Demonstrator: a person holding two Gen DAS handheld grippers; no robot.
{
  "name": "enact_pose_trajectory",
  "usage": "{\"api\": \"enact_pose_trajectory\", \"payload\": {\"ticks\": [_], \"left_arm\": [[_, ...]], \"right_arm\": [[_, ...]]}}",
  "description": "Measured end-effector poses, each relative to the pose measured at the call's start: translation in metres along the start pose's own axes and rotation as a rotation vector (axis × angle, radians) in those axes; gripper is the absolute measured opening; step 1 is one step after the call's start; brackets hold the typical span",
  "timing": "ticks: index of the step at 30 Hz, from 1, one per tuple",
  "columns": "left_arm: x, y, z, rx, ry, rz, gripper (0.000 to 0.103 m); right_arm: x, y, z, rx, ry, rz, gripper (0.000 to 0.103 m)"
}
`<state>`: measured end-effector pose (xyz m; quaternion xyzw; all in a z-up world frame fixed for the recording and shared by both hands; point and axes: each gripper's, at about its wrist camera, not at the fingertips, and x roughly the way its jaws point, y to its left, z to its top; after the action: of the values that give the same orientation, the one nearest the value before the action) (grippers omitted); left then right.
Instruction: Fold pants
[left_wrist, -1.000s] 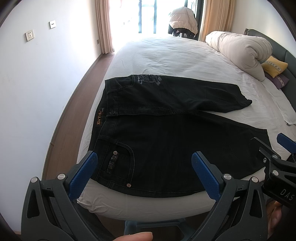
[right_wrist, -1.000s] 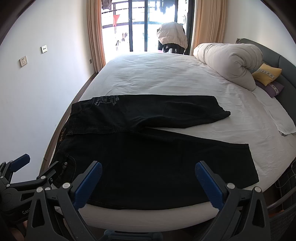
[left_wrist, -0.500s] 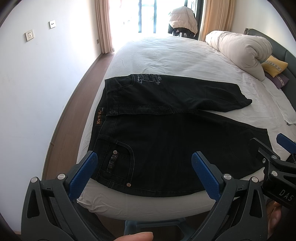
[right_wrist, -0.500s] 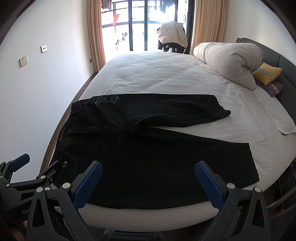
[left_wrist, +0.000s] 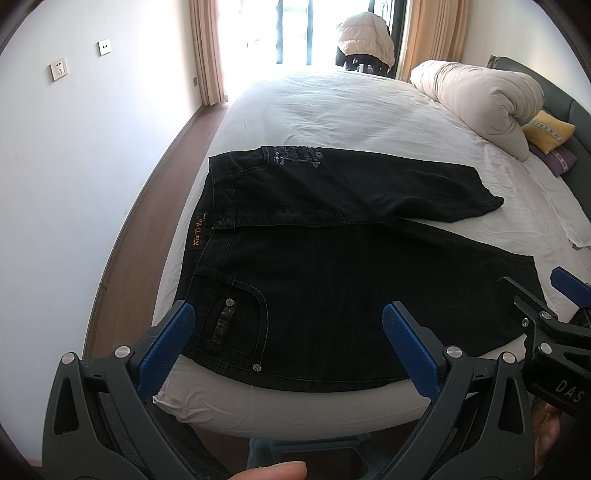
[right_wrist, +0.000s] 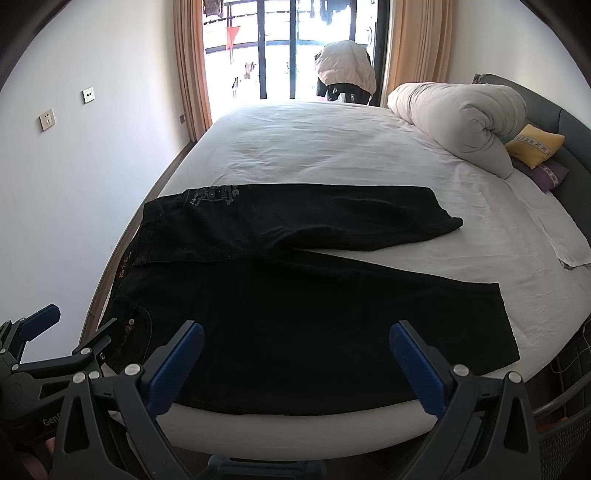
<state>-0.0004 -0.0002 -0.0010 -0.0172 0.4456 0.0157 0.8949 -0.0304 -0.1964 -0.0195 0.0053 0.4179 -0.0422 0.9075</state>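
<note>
L gripper (left_wrist: 286, 347) spread wide, empty | R gripper (right_wrist: 295, 354) same | black pants (right_wrist: 295, 295) flat on bed (right_wrist: 332, 147), legs apart

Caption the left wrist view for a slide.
Open left tool above black pants spread flat on a white bed, right tool at the near leg's hem.

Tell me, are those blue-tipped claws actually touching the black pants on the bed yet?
Apart. In the right wrist view, the right gripper hangs open before the mattress edge, short of the black pants; the left gripper does likewise.
</note>
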Motion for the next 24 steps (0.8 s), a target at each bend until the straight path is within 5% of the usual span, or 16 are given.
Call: {"api": "enact_pose_trajectory", "payload": {"ticks": [18, 24], "left_arm": [[0.011, 0.0, -0.017, 0.028, -0.006, 0.025, 0.103], [0.025, 0.015, 0.001, 0.086, -0.055, 0.023, 0.103]], "right_arm": [[0.006, -0.001, 0.001, -0.004, 0.015, 0.008, 0.103], [0.014, -0.025, 0.014, -0.045, -0.013, 0.138, 0.103]]}}
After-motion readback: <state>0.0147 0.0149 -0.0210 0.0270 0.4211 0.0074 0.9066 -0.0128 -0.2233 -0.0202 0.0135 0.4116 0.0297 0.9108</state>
